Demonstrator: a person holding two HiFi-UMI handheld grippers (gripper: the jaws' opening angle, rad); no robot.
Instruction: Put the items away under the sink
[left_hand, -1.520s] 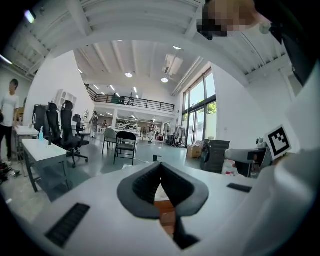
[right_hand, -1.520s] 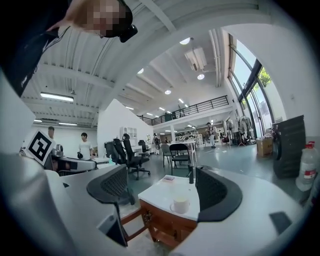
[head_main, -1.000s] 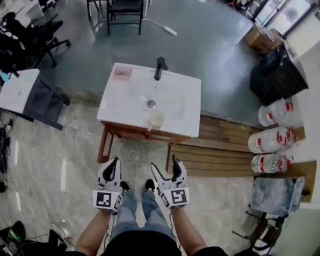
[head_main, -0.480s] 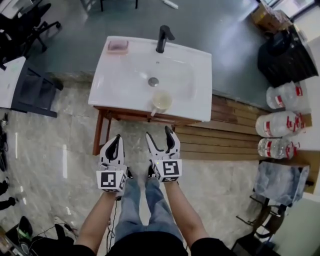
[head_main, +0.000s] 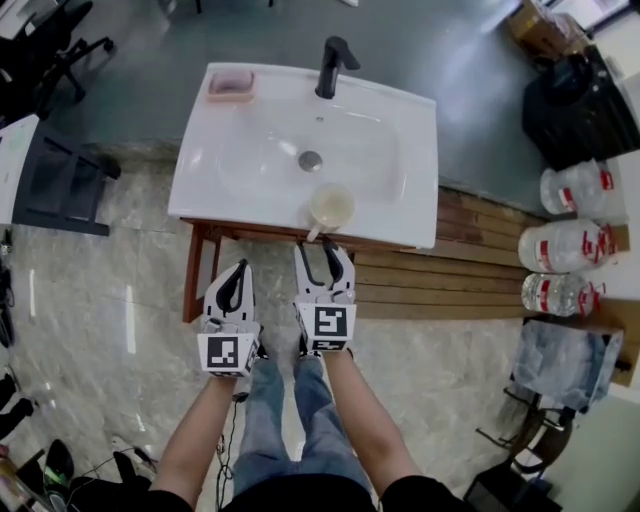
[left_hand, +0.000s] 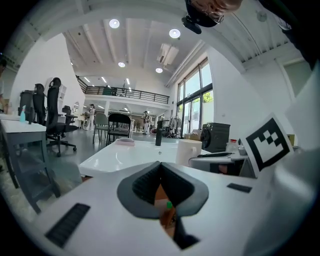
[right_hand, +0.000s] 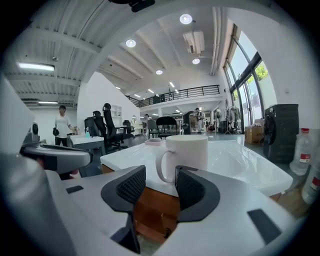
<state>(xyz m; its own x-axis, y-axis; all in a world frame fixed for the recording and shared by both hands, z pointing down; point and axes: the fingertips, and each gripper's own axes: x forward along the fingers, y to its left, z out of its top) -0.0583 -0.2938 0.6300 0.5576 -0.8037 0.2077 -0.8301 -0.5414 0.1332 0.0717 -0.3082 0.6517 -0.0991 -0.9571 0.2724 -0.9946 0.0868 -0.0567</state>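
Directly ahead of the person, the white mug (head_main: 330, 205) stood upright at the front edge of the sink's tabletop (head_main: 400, 210), its handle pointing out over the edge. The right claw (head_main: 324, 255) hung just short of that edge with its jaws apart. In the right gripper view the mug's (right_hand: 187, 157) handle showed in the gap of the right claw (right_hand: 160, 172), beyond the pads and not touching them. The left claw (head_main: 234, 272) was held lower and to the left, near the wooden stand. Its jaws were pressed together with nothing between them in the left gripper view (left_hand: 160, 167). A black faucet (head_main: 333, 62) and a pink soap dish (head_main: 231, 85) sat at the far side of the basin.
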